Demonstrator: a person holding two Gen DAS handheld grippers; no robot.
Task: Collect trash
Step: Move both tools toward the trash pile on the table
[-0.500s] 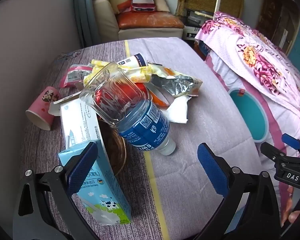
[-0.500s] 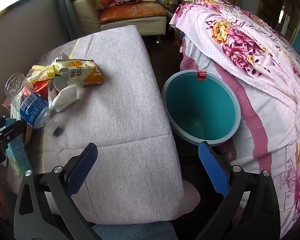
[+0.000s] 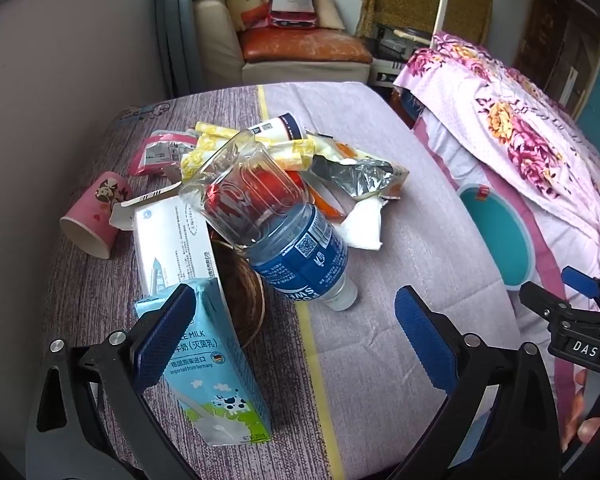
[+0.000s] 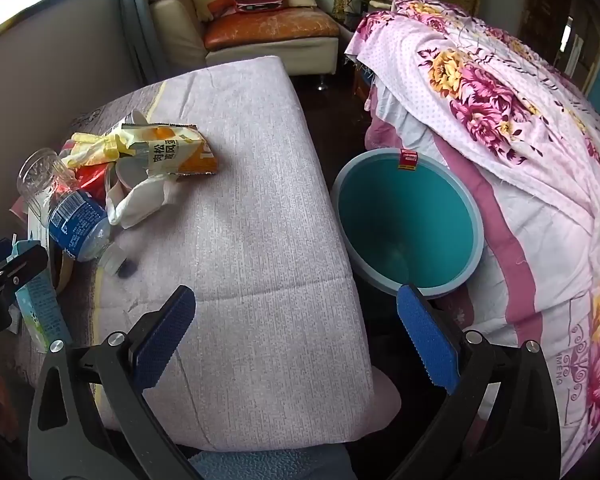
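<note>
Both claws hang wide apart, gripping nothing: left claw [image 3: 296, 336] just above the milk carton [image 3: 216, 368], right claw [image 4: 296, 336] over the bare table [image 4: 260, 220] edge. Beyond lie a plastic bottle [image 3: 284, 236], wrappers [image 3: 356, 172] and a pink cup [image 3: 96, 216]; the teal bin [image 4: 408, 220] stands beside the table.

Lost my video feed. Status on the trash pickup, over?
Left gripper and right gripper open, empty. Trash pile untouched on table; teal bin empty beside it. Nothing in the way.
</note>
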